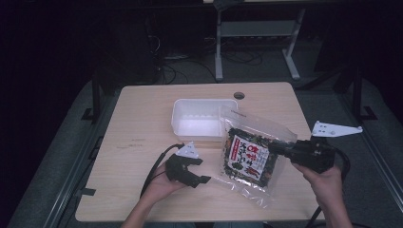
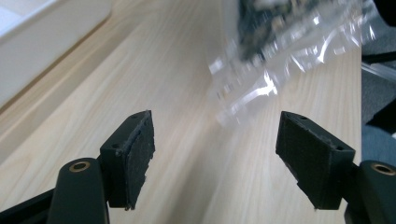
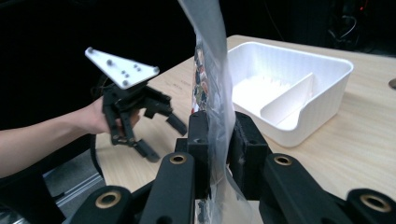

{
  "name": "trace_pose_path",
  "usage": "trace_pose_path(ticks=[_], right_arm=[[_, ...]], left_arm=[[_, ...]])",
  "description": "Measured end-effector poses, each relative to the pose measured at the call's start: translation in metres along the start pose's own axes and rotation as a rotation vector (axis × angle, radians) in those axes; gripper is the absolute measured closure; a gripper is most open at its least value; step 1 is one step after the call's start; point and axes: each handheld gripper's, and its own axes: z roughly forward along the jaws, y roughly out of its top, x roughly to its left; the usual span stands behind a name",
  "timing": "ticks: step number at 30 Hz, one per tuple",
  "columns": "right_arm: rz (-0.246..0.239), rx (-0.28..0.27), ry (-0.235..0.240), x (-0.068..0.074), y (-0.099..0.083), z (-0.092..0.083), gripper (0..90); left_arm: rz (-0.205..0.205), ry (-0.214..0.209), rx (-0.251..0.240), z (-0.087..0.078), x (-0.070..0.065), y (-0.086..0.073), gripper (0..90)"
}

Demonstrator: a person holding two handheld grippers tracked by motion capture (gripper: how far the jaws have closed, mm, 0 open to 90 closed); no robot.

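While the right hand-held gripper (image 1: 280, 148) pinches the snack bag (image 1: 249, 154) at centre right, lifted beside the empty white tray (image 1: 180, 124), the left hand-held gripper (image 1: 202, 171) waits spread wide at lower centre, so opening or emptying seems undone.

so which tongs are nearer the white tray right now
Left. The left tongs hang open just in front of the white tray, near its front wall. The right tongs sit farther off to its right, shut on the snack bag.
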Motion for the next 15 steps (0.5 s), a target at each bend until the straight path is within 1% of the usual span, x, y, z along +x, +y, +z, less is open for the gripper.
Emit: trace_pose_path(ticks=[1, 2, 6, 7, 8, 9, 11, 13, 15], right_arm=[[0.000, 0.000, 0.000, 0.000, 0.000, 0.000, 79.0], [-0.007, 0.001, 0.003, 0.002, 0.005, 0.003, 79.0], [-0.023, 0.009, -0.003, 0.008, 0.013, 0.009, 79.0], [-0.025, 0.009, -0.004, 0.008, 0.015, 0.011, 79.0], [-0.028, 0.012, -0.005, 0.009, 0.017, 0.013, 79.0], [-0.028, 0.012, -0.005, 0.009, 0.017, 0.013, 79.0], [-0.034, 0.019, -0.011, 0.010, 0.021, 0.017, 79.0], [-0.038, 0.020, -0.012, 0.011, 0.023, 0.019, 78.9], [-0.045, 0.020, -0.017, 0.013, 0.029, 0.022, 79.0]], left_arm=[[0.004, 0.008, 0.004, -0.003, -0.001, -0.003, 27.2], [0.010, 0.024, 0.014, -0.008, -0.003, -0.008, 26.6], [0.007, 0.037, 0.022, -0.017, -0.003, -0.018, 25.7], [0.007, 0.037, 0.022, -0.017, -0.003, -0.018, 25.3], [0.001, 0.043, 0.024, -0.021, -0.002, -0.022, 24.9], [0.001, 0.043, 0.024, -0.021, -0.002, -0.022, 24.9], [-0.011, 0.047, 0.018, -0.027, -0.001, -0.030, 24.7], [-0.011, 0.052, 0.021, -0.030, -0.001, -0.032, 24.3], [-0.012, 0.064, 0.028, -0.036, 0.001, -0.038, 24.3]])
